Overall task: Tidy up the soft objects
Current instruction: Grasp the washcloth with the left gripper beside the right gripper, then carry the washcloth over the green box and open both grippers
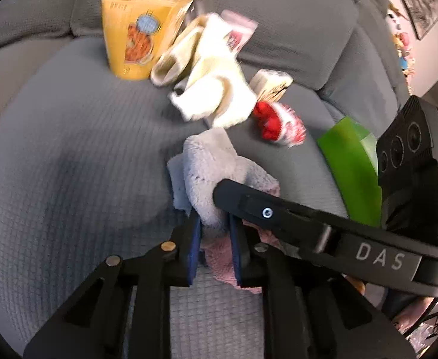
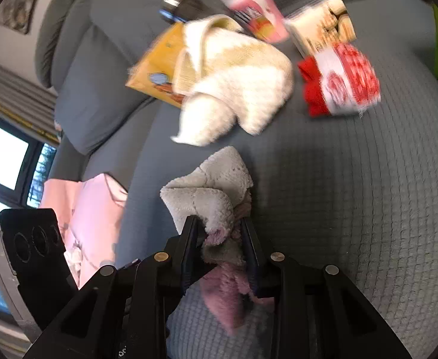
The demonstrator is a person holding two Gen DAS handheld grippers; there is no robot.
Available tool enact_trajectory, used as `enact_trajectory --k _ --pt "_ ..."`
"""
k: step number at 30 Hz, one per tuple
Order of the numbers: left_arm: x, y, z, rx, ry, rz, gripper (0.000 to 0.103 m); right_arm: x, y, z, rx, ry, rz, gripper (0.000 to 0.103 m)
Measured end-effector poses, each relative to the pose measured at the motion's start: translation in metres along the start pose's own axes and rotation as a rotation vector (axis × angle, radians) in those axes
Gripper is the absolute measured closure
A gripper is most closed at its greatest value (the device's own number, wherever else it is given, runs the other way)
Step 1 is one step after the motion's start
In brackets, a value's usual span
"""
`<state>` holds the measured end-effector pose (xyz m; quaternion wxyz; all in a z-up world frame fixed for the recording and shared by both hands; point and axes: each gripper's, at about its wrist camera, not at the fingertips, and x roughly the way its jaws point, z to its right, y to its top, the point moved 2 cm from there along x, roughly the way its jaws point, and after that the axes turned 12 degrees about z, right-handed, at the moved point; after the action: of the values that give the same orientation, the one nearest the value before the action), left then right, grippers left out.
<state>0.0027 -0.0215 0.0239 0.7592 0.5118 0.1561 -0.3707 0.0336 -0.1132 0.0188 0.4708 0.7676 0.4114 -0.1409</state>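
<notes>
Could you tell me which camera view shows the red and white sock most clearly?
The right wrist view: the red and white sock lies large and unobstructed on the grey sofa cushion, its patterned cuff readable despite blur. In the left wrist view the same sock appears smaller, farther off and equally blurred.

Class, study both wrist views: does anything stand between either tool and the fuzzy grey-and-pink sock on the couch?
Nothing visible does. The left tool and the right tool are each already shut on the grey-and-pink sock. The cream sock lies farther back, apart from it.
</notes>
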Motion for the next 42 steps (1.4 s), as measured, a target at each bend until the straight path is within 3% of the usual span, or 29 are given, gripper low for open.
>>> enact_trajectory --k 7,14,18,31,42 --pt "-0.028 0.018 0.028 0.041 -0.080 0.141 0.089 -0.039 0.017 -0.023 -0.080 0.010 0.138 0.071" --pt "-0.041 0.028 0.078 0.148 -0.130 0.209 0.090 -0.097 0.032 -0.012 -0.109 -0.018 0.265 0.071" --pt "-0.034 0.033 0.109 0.170 -0.204 0.223 0.090 -0.134 0.043 0.006 -0.095 -0.066 0.351 0.070" --pt "0.037 0.031 0.216 0.288 -0.381 0.119 0.090 -0.209 0.062 0.103 0.090 -0.195 0.553 0.070" --pt "0.098 0.020 0.243 0.289 -0.348 -0.040 0.089 -0.206 0.068 0.157 0.232 -0.327 0.560 0.070"
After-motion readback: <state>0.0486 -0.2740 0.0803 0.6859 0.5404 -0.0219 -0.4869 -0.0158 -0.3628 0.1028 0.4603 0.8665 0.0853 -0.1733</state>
